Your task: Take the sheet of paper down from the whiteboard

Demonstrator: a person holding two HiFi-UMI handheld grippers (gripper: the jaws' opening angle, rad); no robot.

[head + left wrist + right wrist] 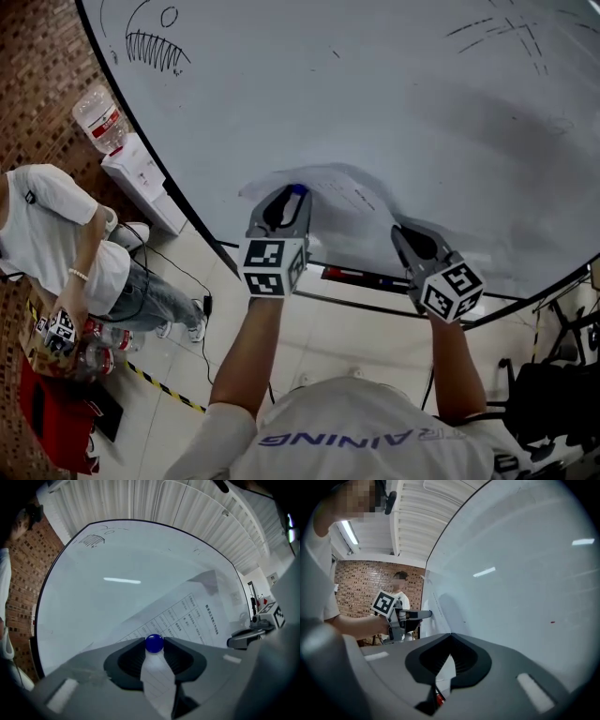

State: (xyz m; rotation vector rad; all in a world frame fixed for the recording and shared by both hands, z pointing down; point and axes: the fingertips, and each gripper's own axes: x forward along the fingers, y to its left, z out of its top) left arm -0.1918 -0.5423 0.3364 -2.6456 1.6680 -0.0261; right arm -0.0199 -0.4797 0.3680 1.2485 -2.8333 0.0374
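With left gripper (291, 197), clamps shut on blue magnet (154, 643) atop sheet of paper (187, 616) on whiteboard (375, 94). With right gripper (450, 635), jaws together, nips the sheet's right edge. Shows printed table rows in left gripper view only, too small to read; in head view, reads "AINING" on shirt (328, 438).

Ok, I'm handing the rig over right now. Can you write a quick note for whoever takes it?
Left hand-held gripper: jaws closed on the blue magnet that pins the sheet of paper to the whiteboard.
Right hand-held gripper: jaws together at the sheet's right edge, apparently pinching it.
Done: both grips look set; the sheet is not yet off the board.
Left to do: pull the magnet off, then probably bring the sheet down with the right gripper.
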